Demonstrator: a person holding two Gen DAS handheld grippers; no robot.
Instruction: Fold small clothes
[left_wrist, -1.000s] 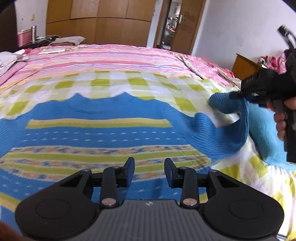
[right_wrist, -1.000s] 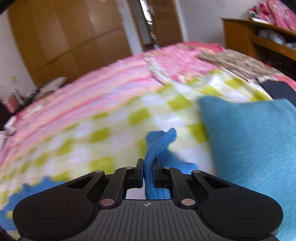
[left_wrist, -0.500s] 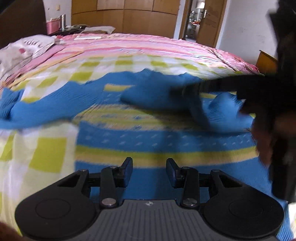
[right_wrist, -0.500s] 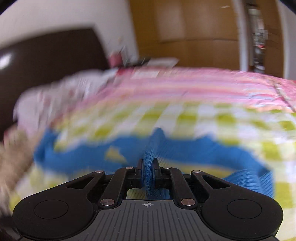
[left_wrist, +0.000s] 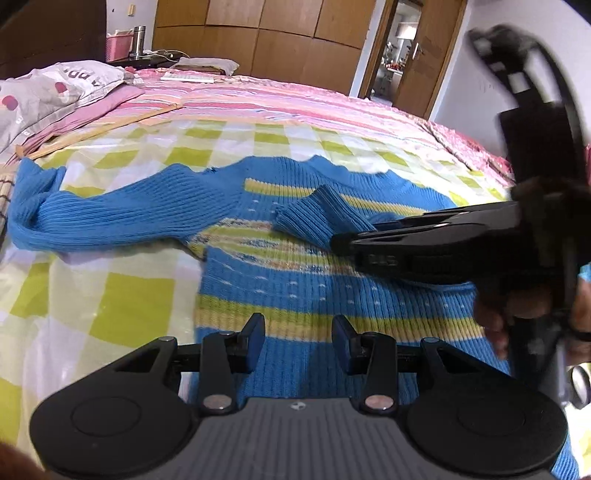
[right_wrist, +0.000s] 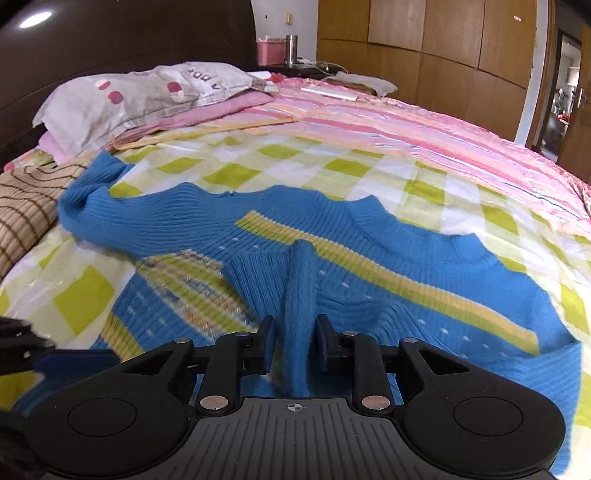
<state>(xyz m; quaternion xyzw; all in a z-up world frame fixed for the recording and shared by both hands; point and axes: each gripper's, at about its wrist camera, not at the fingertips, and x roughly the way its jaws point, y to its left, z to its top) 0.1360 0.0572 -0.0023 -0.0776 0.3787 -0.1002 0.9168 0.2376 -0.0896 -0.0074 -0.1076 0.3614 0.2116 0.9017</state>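
A small blue knit sweater (left_wrist: 295, 280) with yellow and patterned stripes lies flat on the bed; it also shows in the right wrist view (right_wrist: 388, 266). One sleeve (left_wrist: 321, 214) is folded across its chest. The other sleeve (left_wrist: 110, 210) stretches out to the left. My right gripper (right_wrist: 295, 332) has its jaws apart, with the folded sleeve (right_wrist: 299, 295) lying loose between them. In the left wrist view the right gripper (left_wrist: 343, 243) reaches in from the right over the chest. My left gripper (left_wrist: 298, 334) is open and empty above the sweater's hem.
The bed has a yellow-green checked sheet (left_wrist: 110, 302) and a pink striped quilt (left_wrist: 295, 99) beyond. Pillows (right_wrist: 147, 99) lie at the headboard. A tan patterned cloth (right_wrist: 26, 214) lies at the left. Wardrobes and a door stand behind.
My right gripper carried the right sleeve across onto the sweater's chest and opened its jaws. My left gripper stayed open and shifted its view leftward along the sweater.
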